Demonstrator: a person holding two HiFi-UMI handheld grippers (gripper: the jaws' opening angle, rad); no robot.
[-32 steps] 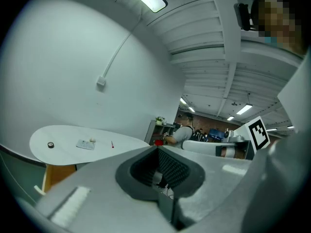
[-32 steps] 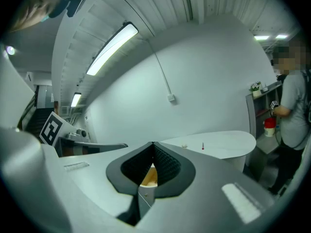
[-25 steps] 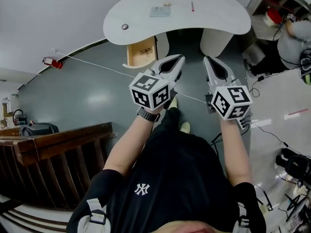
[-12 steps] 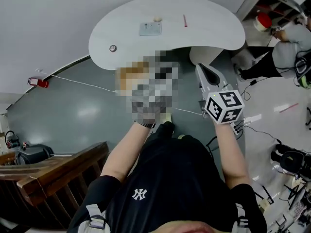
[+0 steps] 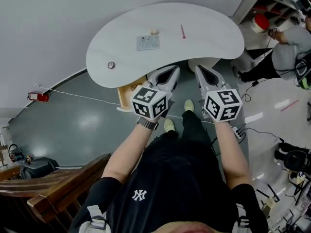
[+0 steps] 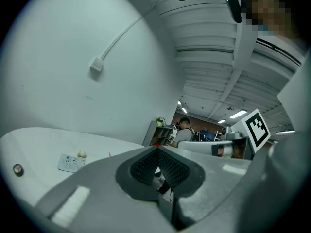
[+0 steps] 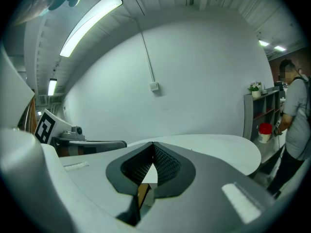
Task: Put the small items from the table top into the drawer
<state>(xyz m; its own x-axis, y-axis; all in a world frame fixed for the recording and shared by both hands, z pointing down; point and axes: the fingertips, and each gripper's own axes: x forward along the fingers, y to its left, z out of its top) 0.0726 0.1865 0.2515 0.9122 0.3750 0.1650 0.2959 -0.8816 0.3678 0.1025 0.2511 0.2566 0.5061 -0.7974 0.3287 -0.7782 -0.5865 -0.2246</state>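
The person wears a black T-shirt (image 5: 165, 178) with a small white emblem (image 5: 140, 194) on the chest, black trousers (image 5: 192, 125), pale shoes (image 5: 169, 125) and a dark watch (image 5: 146, 124) on the left wrist. Grey straps (image 5: 96, 212) with buckles sit at both shoulders. The left gripper (image 5: 174, 69) and right gripper (image 5: 198, 68) have light grey shells, dark ribbed pads (image 6: 146, 166) and a cube (image 5: 151, 101) of black-and-white square markers each

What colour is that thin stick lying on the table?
The stick is pinkish red; it shows best in the head view.
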